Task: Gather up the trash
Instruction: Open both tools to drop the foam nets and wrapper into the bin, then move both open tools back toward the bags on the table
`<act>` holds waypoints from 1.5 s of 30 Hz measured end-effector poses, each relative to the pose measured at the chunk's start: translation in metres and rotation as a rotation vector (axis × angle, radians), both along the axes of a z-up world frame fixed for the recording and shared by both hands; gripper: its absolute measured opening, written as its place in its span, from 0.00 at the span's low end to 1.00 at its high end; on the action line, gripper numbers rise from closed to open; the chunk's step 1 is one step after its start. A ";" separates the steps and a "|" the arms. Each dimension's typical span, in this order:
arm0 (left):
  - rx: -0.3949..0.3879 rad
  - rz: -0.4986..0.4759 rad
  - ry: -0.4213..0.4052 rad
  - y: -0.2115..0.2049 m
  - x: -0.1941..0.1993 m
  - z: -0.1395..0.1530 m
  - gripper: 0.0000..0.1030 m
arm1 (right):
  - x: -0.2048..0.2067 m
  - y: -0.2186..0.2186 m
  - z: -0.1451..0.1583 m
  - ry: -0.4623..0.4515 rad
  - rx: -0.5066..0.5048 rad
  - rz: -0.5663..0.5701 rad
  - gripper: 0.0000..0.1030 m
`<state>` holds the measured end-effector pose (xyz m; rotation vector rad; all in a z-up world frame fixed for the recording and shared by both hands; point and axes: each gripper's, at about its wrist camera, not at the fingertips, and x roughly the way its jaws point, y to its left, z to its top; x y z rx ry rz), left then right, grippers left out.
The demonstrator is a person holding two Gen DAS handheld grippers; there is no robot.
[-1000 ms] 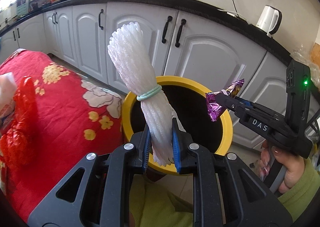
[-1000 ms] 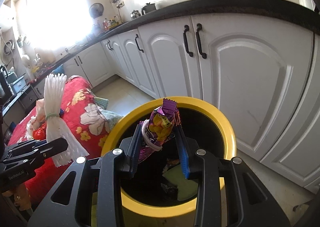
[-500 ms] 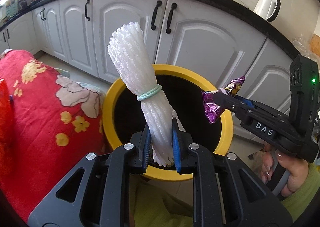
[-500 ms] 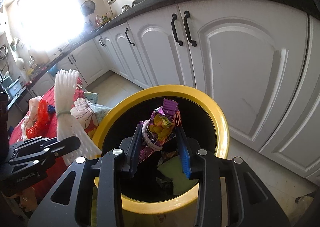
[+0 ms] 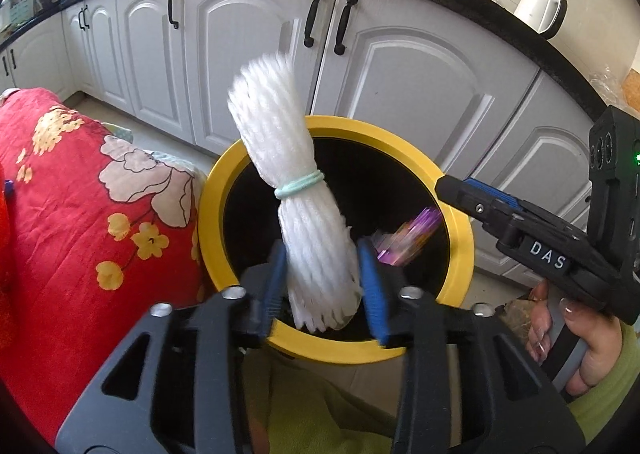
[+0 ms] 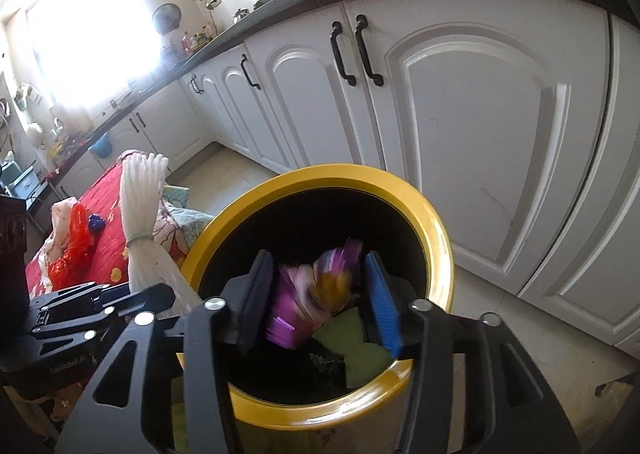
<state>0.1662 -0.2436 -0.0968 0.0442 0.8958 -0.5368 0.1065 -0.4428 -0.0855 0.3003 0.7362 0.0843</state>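
- The left gripper [image 5: 322, 286] hangs over the near rim of the yellow bin [image 5: 452, 190]. Its jaws have just been opening, and the white foam-net bundle [image 5: 296, 194] stands between them with gaps showing at both blue pads; it looks released, not clamped.
- The bundle's long axis is close to upright, leaning a little toward the left of the left wrist view, with its lower end over the black mouth of the bin. A green band [image 5: 298, 184] cinches it near the middle.
- The right gripper [image 6: 320, 294] sits over the same bin, and its jaws have just been opening too. The purple snack wrapper [image 6: 316, 294] shows blurred between the spread fingers and seems to be dropping free; no pad presses on it.
- In the left wrist view the wrapper is already inside the bin's rim, below the right gripper's fingertips.
- Both items lie straight below their grippers, over the bin, so my judgement is that nothing but the fall remains for either.
- Beside the bin lies the red floral cloth [image 5: 80, 190]; a red bag [image 6: 74, 250] rests on it.
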 end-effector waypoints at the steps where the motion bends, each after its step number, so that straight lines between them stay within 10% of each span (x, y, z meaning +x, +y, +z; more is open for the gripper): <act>1: 0.001 0.001 -0.003 0.000 0.000 0.000 0.39 | 0.000 -0.001 0.000 -0.001 0.000 -0.005 0.50; 12: -0.032 0.073 -0.037 0.028 -0.008 0.015 0.89 | -0.004 -0.002 0.009 -0.028 0.000 -0.031 0.67; 45: -0.085 0.345 -0.310 0.148 -0.048 0.106 0.89 | -0.025 0.088 0.085 -0.194 -0.026 0.130 0.85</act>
